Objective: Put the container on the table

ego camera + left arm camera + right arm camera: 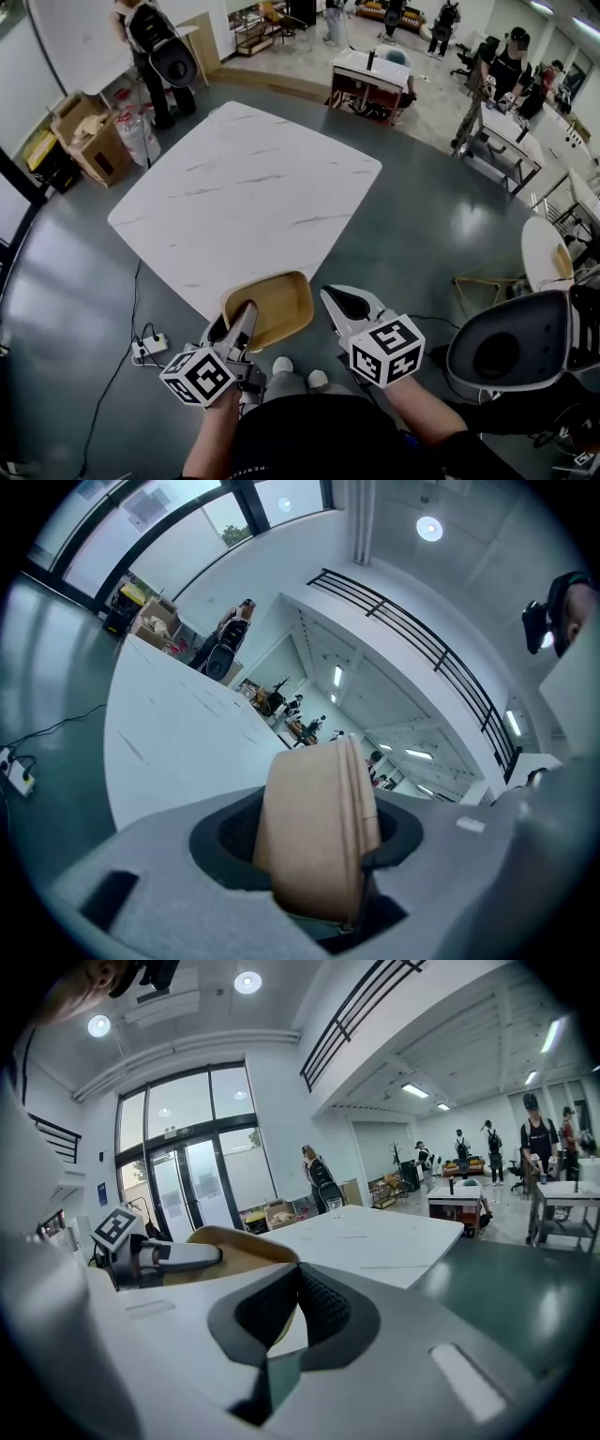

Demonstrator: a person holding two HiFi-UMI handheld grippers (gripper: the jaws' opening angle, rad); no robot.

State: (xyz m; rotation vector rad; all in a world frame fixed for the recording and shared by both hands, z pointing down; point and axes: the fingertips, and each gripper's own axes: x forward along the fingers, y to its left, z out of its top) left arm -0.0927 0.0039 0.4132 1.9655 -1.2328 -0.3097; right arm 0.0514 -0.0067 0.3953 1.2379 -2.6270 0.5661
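Near one white table (244,187), left gripper (247,311) jaws clamp one tan container (281,305), right gripper (337,300) jaws closed

Dark grey-green floor (66,281) filled the frame; cardboard boxes (86,139) stood at upper left, a power strip (150,349) lay at lower left, round ceiling lights (248,982) shone overhead.

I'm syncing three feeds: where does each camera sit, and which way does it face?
Head view: on the person's head, facing steeply down at the white table; shows forearms, shoes, left gripper and right gripper.
Left gripper view: on the left gripper, looking along its jaws, clamped on the tan container, toward the table.
Right gripper view: on the right gripper, looking along its closed, empty jaws over the table; left gripper at left.
All three show container and table.
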